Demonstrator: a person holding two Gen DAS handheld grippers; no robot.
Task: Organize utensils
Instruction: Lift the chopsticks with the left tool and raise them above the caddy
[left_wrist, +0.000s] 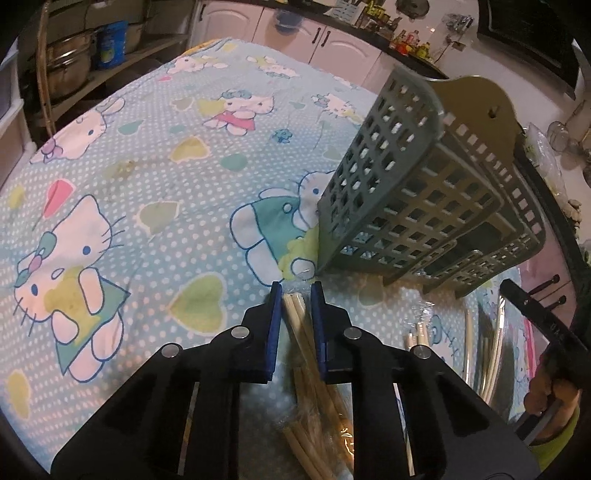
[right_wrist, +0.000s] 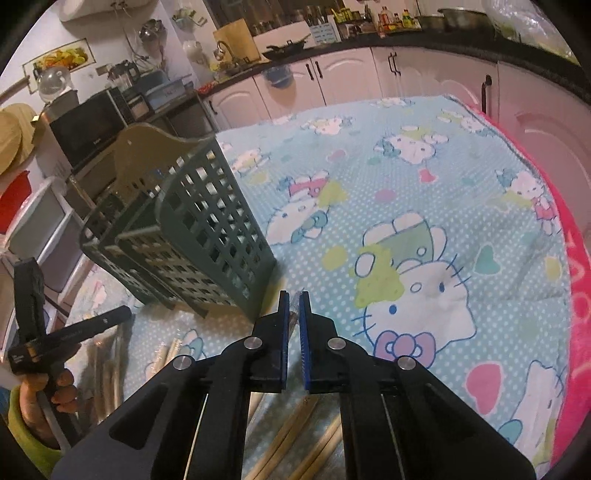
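Note:
A bundle of pale wooden chopsticks (left_wrist: 295, 314) in clear wrap lies on the cartoon-cat tablecloth (left_wrist: 147, 184), just in front of a green slotted utensil basket (left_wrist: 406, 192). My left gripper (left_wrist: 295, 291) is shut on this bundle, its blue pads pressing both sides. In the right wrist view my right gripper (right_wrist: 294, 299) is shut on a thin wrapped chopstick (right_wrist: 293, 321), a little right of the basket (right_wrist: 199, 236). More chopsticks (right_wrist: 295, 424) lie on the cloth under the right gripper.
More loose chopsticks (left_wrist: 417, 332) and a shiny wrapped pack (right_wrist: 107, 362) lie beside the basket. A hand (right_wrist: 55, 391) holds the other tool at the left edge. A pink blanket (right_wrist: 576, 295) borders the cloth on the right. Kitchen cabinets (right_wrist: 332, 85) stand behind the table.

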